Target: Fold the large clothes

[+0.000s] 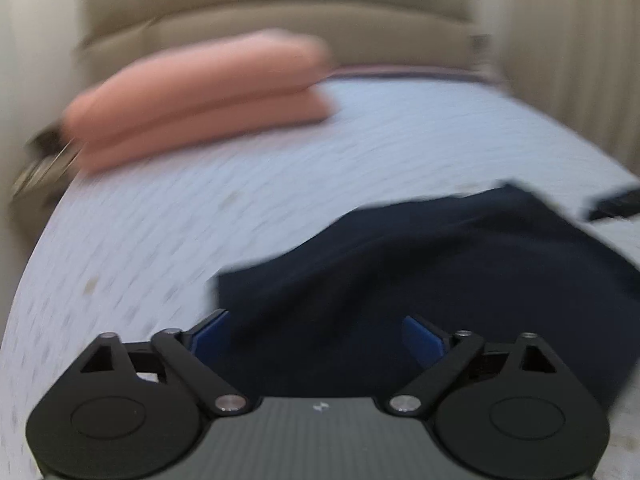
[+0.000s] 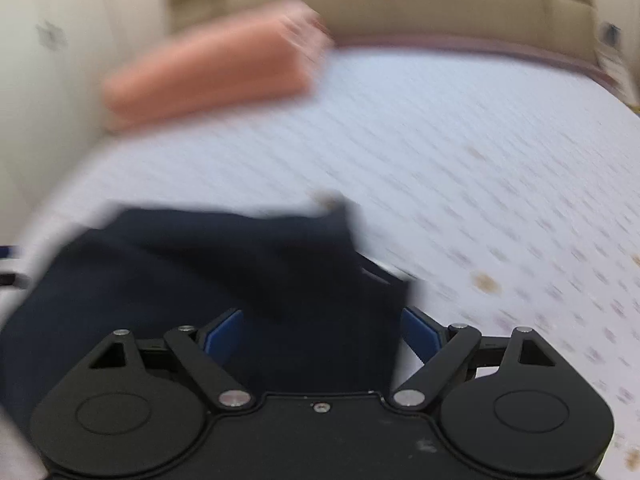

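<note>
Pale bedding (image 1: 168, 240) with a faint dotted print fills both wrist views, and both pictures are smeared by motion blur. Nearest the left camera, the left gripper (image 1: 316, 336) points down at the bed with its jaws spread wide, the blue pads (image 1: 210, 334) well apart and pressing on nothing. A dark navy garment (image 1: 420, 280) lies flat on the bedding under and ahead of those jaws; its left edge runs just past the left pad, so bare sheet starts right beside it. Its far edge rises in a ragged line toward the right, where a dark tip of the other gripper shows at the picture's border.

From the right camera, the right gripper (image 2: 322, 330) also has its jaws wide and empty. The garment (image 2: 160, 280) lies below and to the left of them, its right edge ending close to the right pad (image 2: 422, 334). A corner of the cloth (image 2: 340, 216) sticks up at the far edge. To the right and beyond, the bedding lies open and uncluttered, apart from a few brownish spots (image 2: 486, 282).

Farther off, two stacked pink pillows (image 1: 200, 100) sit at the left of the bed's head, against a beige padded headboard (image 1: 280, 4).
</note>
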`<act>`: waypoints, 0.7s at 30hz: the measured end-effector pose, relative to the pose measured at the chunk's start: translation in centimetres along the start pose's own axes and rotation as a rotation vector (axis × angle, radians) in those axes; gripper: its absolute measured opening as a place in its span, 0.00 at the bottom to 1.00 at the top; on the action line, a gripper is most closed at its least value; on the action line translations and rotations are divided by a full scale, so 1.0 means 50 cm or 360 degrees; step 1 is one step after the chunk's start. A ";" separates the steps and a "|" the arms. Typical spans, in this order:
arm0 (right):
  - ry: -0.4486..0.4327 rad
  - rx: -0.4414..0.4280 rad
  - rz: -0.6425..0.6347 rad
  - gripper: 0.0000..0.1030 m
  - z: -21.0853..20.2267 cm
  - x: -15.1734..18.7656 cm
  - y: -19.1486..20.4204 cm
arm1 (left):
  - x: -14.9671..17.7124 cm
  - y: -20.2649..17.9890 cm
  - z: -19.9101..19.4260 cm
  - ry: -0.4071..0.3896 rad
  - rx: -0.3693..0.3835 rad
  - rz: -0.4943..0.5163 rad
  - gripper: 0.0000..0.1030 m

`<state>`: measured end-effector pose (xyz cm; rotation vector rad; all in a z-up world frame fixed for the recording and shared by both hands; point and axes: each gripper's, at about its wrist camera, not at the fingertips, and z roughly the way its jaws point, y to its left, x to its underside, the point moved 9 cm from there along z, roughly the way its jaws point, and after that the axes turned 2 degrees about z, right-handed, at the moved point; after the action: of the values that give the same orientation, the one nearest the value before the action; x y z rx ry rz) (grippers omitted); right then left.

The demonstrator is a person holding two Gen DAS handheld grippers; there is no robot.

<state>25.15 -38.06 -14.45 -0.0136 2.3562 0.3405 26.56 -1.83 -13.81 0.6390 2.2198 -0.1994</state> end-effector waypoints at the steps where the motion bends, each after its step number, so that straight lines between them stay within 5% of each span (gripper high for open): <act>1: -0.0015 -0.0092 -0.0045 0.98 -0.012 -0.006 0.041 | -0.015 -0.036 -0.007 -0.0034 0.0059 0.0061 1.00; 6: 0.0168 -0.0461 -0.0510 0.98 0.015 0.051 0.258 | 0.013 -0.208 0.055 0.0089 0.0217 0.0468 1.00; 9: 0.0363 -0.0264 -0.0733 0.99 0.085 0.135 0.240 | 0.107 -0.176 0.098 0.0268 0.0295 0.0253 1.00; 11: 0.0288 -0.0327 -0.0627 0.99 0.070 0.155 0.181 | 0.153 -0.125 0.085 0.0238 0.0340 0.0148 1.00; 14: 0.0319 -0.0359 -0.0424 0.99 0.033 0.174 0.096 | 0.197 -0.081 0.042 0.0183 0.0349 0.0234 1.00; 18: 0.0407 -0.0009 -0.0680 0.98 -0.015 0.189 0.075 | 0.203 -0.053 0.008 0.0303 0.0215 0.0370 0.98; 21: 0.0259 -0.0105 -0.0742 0.98 -0.076 0.156 0.144 | 0.168 -0.080 -0.045 0.0203 0.0243 0.0410 0.96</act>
<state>16.12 -31.34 -15.43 -0.6315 2.4094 0.1912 18.41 -1.32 -18.78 1.0390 2.2306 -0.2015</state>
